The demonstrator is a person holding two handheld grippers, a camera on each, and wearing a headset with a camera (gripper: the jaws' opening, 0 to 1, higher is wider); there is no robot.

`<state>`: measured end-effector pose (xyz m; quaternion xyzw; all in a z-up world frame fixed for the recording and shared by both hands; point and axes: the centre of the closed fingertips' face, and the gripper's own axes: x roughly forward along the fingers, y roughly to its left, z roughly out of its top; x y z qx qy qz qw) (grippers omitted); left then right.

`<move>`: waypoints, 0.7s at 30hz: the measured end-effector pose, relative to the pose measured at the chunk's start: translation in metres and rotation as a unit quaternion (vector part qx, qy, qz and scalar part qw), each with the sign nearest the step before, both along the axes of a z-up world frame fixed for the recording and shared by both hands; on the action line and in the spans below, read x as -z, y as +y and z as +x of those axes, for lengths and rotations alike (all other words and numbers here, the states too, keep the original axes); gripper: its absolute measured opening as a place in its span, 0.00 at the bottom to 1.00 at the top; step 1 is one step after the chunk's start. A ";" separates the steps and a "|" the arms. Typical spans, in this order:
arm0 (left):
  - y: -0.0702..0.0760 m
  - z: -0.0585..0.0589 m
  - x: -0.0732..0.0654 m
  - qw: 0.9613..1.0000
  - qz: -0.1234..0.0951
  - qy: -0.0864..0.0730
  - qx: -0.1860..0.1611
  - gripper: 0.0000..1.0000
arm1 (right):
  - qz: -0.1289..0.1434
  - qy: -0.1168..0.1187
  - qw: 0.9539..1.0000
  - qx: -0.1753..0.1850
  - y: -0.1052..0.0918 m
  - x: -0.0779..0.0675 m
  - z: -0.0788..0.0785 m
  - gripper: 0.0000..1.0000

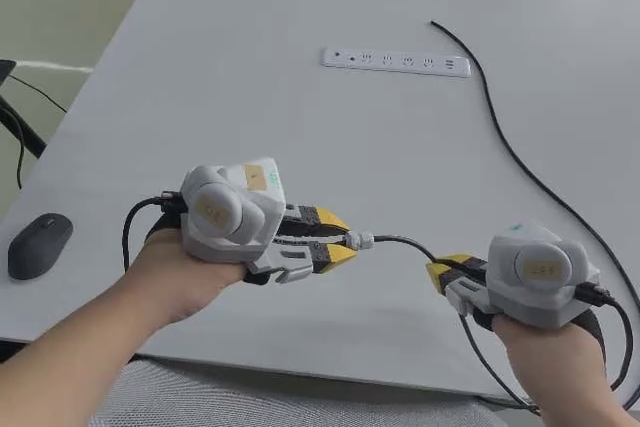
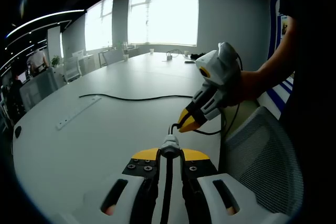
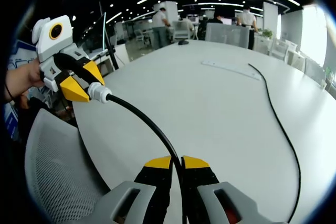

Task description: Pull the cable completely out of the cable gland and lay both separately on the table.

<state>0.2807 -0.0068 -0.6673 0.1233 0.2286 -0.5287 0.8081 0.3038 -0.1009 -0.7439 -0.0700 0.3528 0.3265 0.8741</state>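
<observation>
Risk chiefly of slippage. Held in the air at lower centre of the head view, over the near part of the white table [image 1: 300, 127]: small pale grey plastic cable gland [image 1: 360, 241], pinched by the closed yellow-tipped left gripper [image 1: 345, 240]. Emerging rightward from it, thin black round cable [image 1: 405, 241], clamped further along by the closed yellow-tipped right gripper [image 1: 437, 272] — not yet pulled free. Judged likely to slide through the right jaws if tugged against a tight seal, or to twist the gland out of the left jaws. Dropped there, might have rolled past the table edge toward the grey mesh chair [image 1: 230, 397]. Hard to tell how much cable lay behind the gland — seen in the left gripper view, a dark strand running back between the jaws. Cut off at lower right of the head view: the cable's tail.
</observation>
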 end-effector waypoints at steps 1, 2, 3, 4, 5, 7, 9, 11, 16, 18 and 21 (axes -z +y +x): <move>0.000 0.000 0.000 1.000 0.000 0.000 0.000 0.15 | -0.002 0.001 1.000 -0.001 0.000 0.000 0.000 0.01; 0.000 0.000 0.000 1.000 -0.001 0.001 0.000 0.15 | -0.005 0.000 1.000 -0.002 0.000 -0.001 -0.001 0.01; 0.000 0.000 0.000 1.000 -0.001 0.001 -0.001 0.15 | -0.008 -0.003 1.000 -0.004 0.000 -0.001 -0.001 0.01; 0.000 0.000 -0.001 1.000 -0.001 0.001 -0.001 0.15 | -0.011 -0.006 1.000 -0.007 0.000 -0.001 -0.002 0.02; 0.000 0.000 -0.001 1.000 -0.001 0.002 -0.002 0.15 | -0.013 -0.008 1.000 -0.011 0.001 -0.001 -0.002 0.02; 0.001 0.000 -0.001 1.000 -0.002 0.004 -0.003 0.15 | -0.018 -0.009 1.000 -0.018 0.001 -0.001 -0.004 0.02; 0.001 0.001 -0.001 1.000 -0.002 0.005 -0.005 0.15 | -0.021 -0.008 0.999 -0.023 0.002 -0.001 -0.005 0.02; 0.001 0.001 -0.001 1.000 -0.004 0.007 -0.006 0.15 | -0.023 -0.011 0.999 -0.029 0.003 -0.002 -0.006 0.02; 0.002 0.003 0.001 1.000 -0.004 0.009 -0.008 0.15 | -0.023 -0.016 0.998 -0.050 0.008 -0.006 -0.011 0.09; 0.002 0.004 0.001 1.000 -0.004 0.009 -0.008 0.15 | -0.018 -0.023 0.998 -0.055 0.012 -0.011 -0.011 0.13; 0.001 0.003 0.000 1.000 -0.004 0.009 -0.007 0.15 | -0.016 -0.038 0.997 -0.065 0.018 -0.021 -0.010 0.18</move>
